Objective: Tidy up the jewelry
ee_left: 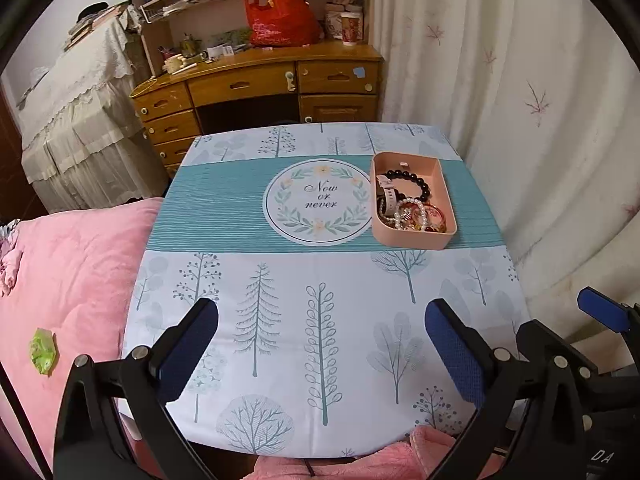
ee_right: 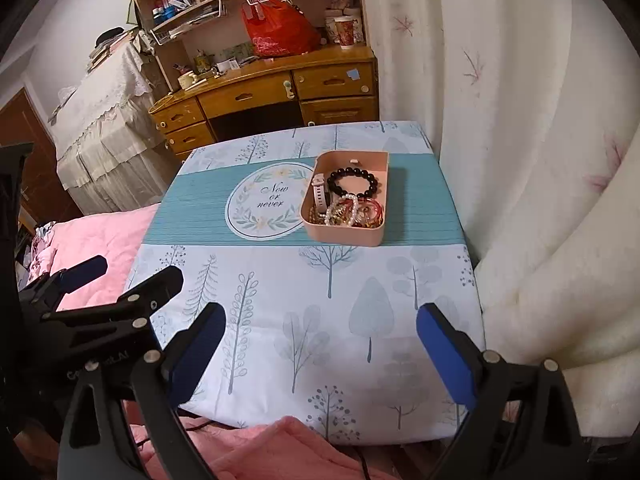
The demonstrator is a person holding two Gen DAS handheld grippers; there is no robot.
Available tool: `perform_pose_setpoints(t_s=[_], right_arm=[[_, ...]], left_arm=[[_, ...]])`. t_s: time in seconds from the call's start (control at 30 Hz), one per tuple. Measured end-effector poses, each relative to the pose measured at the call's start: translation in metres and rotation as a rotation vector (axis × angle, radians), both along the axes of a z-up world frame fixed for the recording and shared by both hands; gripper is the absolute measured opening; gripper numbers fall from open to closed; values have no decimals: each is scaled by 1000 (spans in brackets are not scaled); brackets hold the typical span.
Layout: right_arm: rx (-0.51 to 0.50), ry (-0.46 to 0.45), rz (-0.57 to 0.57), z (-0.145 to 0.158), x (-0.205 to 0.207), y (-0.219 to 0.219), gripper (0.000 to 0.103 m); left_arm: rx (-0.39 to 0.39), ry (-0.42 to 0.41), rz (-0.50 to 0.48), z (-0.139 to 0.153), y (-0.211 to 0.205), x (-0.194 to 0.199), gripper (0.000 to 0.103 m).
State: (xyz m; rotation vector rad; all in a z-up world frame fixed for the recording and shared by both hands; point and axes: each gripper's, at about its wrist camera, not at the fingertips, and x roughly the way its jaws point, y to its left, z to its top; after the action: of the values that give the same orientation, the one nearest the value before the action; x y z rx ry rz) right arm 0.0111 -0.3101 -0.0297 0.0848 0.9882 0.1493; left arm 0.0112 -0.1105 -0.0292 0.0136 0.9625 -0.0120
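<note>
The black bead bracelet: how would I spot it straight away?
Find the table with the tree-print cloth, then the pink tray beside its round "Now or never" emblem. The black bracelet lies at the tray's far end, the only ring of large dark beads; the rest are pearly, gold or red.

My left gripper (ee_left: 322,346): jaws spread wide, nothing between pads. My right gripper (ee_right: 320,346): jaws spread wide, nothing held. Both level, side by side.

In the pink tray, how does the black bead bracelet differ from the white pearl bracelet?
The black bead bracelet has large dark beads; the white pearl bracelet has small pale ones. The black one lies alone toward the far end of the pink tray; the pearl one is tangled with other pieces at the near end. Both are beaded loops.
</note>
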Motion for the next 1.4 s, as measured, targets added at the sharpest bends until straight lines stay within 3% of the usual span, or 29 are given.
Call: perform_pose_setpoints(t_s=[0.2, 1.4], right_arm=[[-7, -4, 16, 1, 1, 2, 101], [-11, 84, -1, -17, 13, -2, 102]], left_arm=[[-10, -8, 24, 0, 4, -3, 102], [-3, 55, 24, -10, 5, 1, 102]])
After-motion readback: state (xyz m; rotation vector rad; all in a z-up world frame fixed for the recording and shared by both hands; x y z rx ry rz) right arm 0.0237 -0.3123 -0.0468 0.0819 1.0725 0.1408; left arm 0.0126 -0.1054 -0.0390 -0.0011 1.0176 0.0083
